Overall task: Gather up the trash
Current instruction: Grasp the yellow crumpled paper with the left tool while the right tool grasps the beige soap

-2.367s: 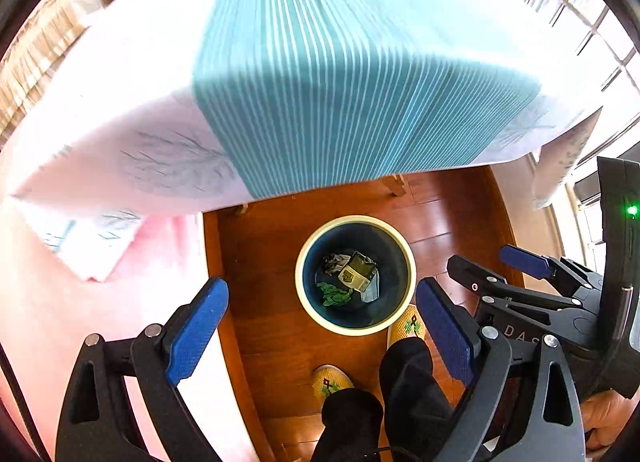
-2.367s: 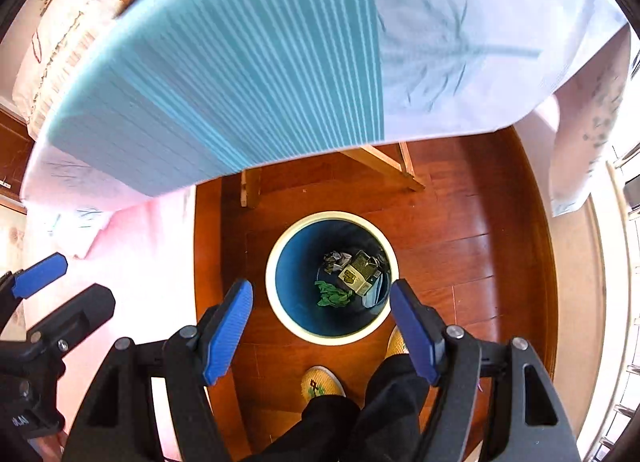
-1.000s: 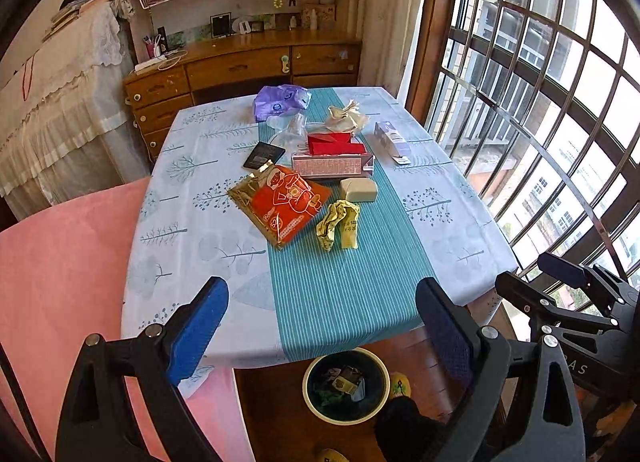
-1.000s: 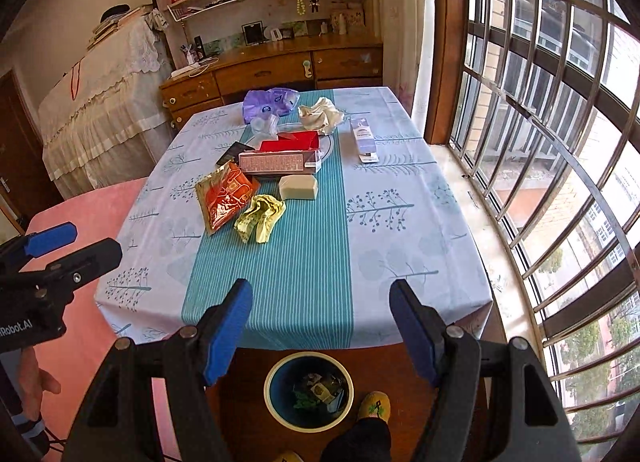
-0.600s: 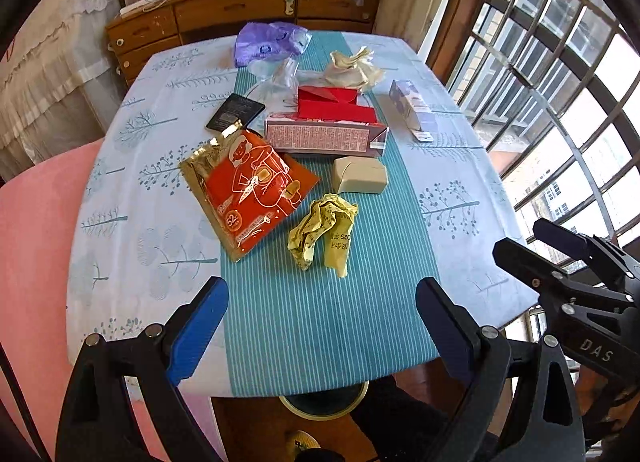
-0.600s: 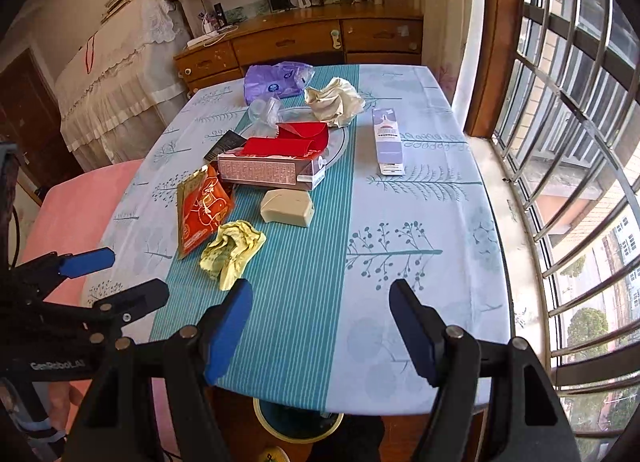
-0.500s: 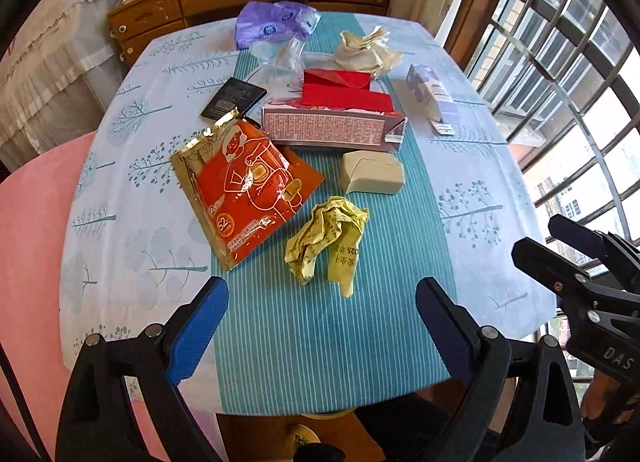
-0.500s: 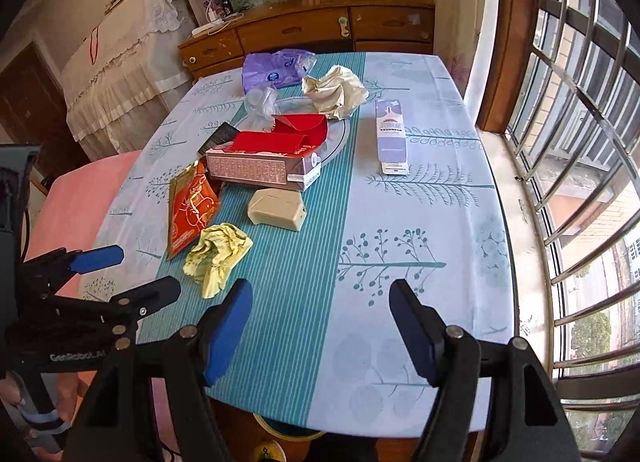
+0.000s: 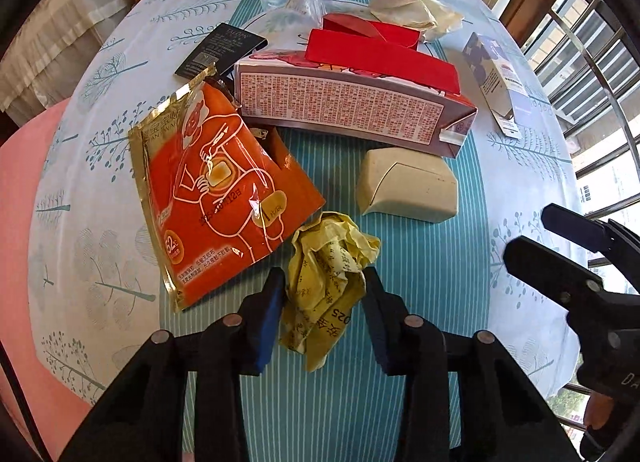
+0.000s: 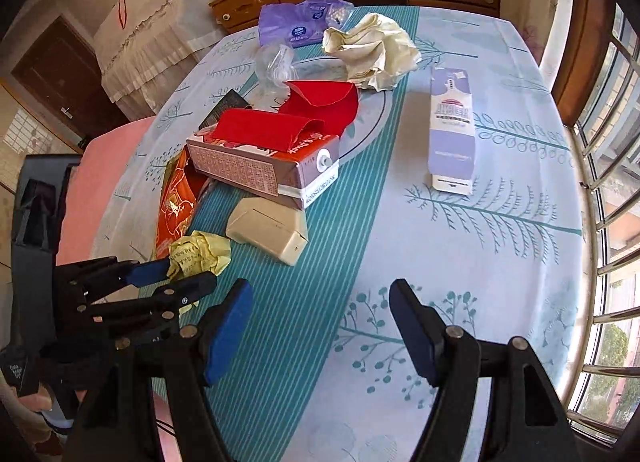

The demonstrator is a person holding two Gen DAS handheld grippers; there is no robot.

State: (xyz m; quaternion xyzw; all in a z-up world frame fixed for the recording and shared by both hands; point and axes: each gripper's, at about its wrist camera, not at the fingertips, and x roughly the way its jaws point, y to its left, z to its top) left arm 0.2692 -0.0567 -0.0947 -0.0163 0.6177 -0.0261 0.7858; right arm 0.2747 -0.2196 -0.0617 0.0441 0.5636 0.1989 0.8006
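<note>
A desk (image 10: 500, 270) draped in a pale tree-print cloth with a teal striped runner (image 9: 400, 414) carries scattered litter: an orange foil pouch (image 9: 216, 198), a crumpled yellow wrapper (image 9: 328, 274), a beige box (image 9: 408, 186), a long printed carton (image 9: 344, 106), a black card (image 9: 222, 48), a lilac carton (image 10: 452, 134), crumpled cream paper (image 10: 372, 50) and a purple bag (image 10: 296, 22).
</note>
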